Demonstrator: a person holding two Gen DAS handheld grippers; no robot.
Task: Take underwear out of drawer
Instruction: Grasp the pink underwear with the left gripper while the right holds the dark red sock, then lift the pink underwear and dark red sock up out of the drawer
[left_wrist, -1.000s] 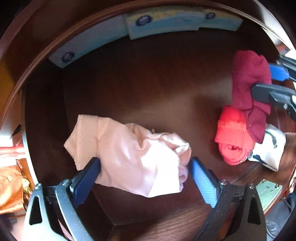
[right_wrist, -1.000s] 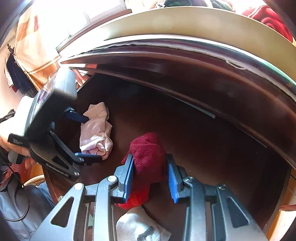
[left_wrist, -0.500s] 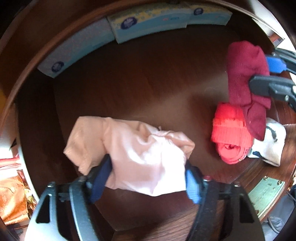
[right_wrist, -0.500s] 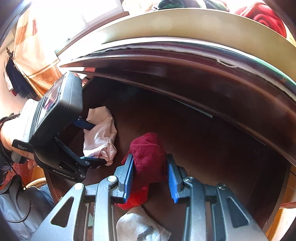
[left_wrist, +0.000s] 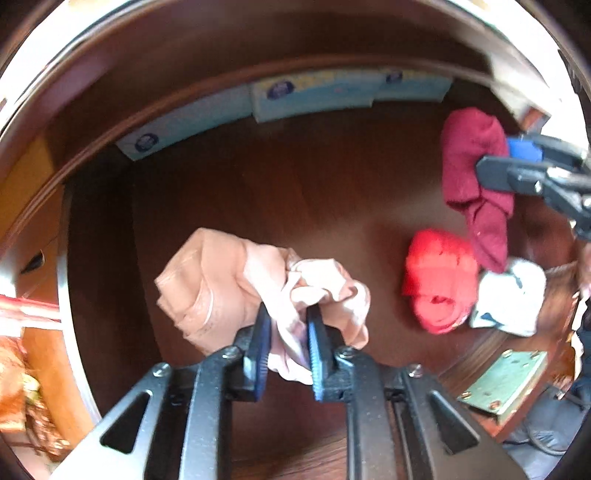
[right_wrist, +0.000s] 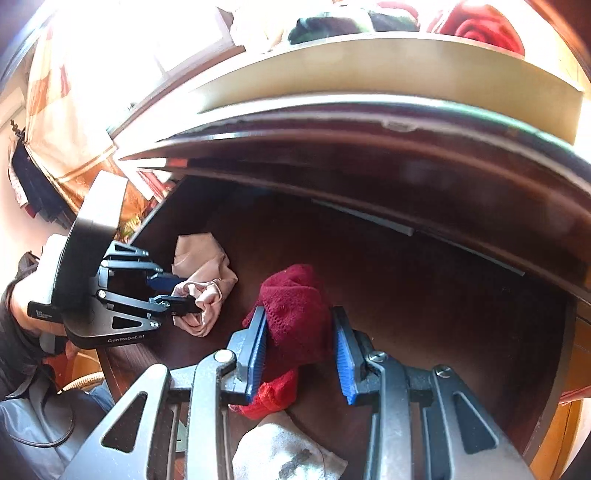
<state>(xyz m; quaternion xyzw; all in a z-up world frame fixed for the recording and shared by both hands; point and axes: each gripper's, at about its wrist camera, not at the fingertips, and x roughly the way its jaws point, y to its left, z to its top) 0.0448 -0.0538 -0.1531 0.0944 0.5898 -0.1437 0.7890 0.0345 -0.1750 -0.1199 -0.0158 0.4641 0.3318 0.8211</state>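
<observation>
Lying on the dark wood floor of the drawer (left_wrist: 295, 177), pink underwear (left_wrist: 258, 288) bunching between the pads of the left tool (left_wrist: 288, 332), jaws closing and already pinching a fold. At about two o'clock in the left wrist view, maroon underwear (left_wrist: 476, 162) sitting gripped in the partly open right tool (right_wrist: 299, 347). Resting beside it, toward four o'clock, a red garment (left_wrist: 439, 280) and a white cloth (left_wrist: 513, 299).

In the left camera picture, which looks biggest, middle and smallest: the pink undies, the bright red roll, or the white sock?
1. pink undies, though nearest the camera, so partly unsure
2. bright red roll
3. white sock, partly hidden under the dark red cloth, so nearly like the roll
</observation>
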